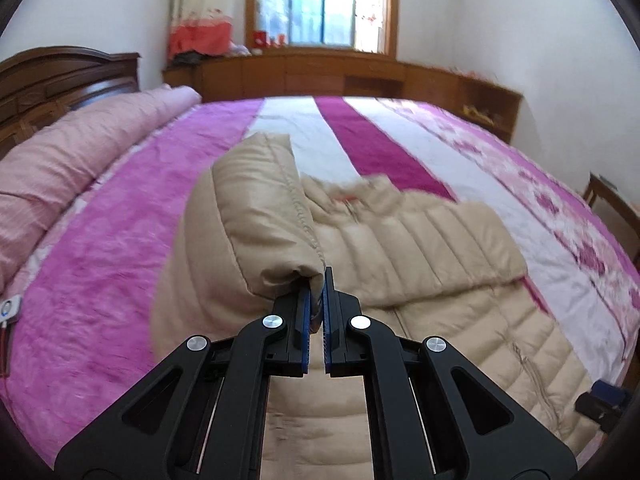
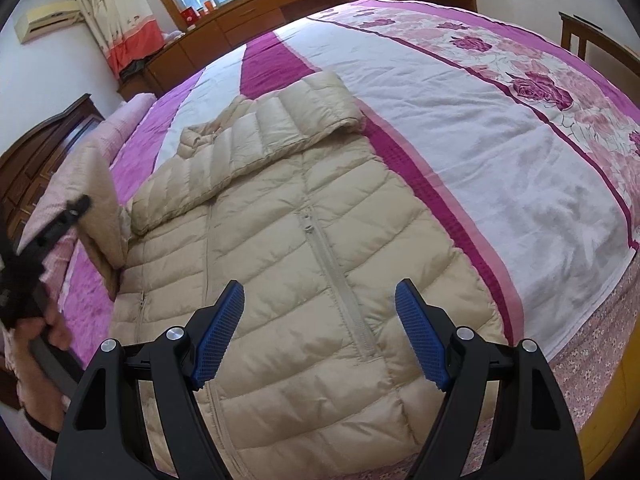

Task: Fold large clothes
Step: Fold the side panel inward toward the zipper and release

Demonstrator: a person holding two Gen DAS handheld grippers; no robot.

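A beige quilted down jacket [image 2: 304, 248] lies front up on the bed, zipper closed, collar toward the far end. Its right sleeve [image 2: 280, 120] is folded across the chest. My left gripper [image 1: 318, 280] is shut on the cuff of the left sleeve [image 1: 248, 216] and holds it lifted above the jacket body [image 1: 432, 248]. In the right wrist view the left gripper [image 2: 68, 216] shows at the left edge with the lifted sleeve [image 2: 100, 200]. My right gripper [image 2: 320, 304] is open and empty, hovering over the jacket's lower front near the zipper.
The bed has a pink, magenta and white floral cover [image 2: 460, 120]. A rolled pink quilt [image 1: 80, 152] lies by the dark headboard [image 1: 60, 76]. Wooden cabinets [image 1: 320, 72] run under the window. A chair [image 2: 592, 40] stands beside the bed.
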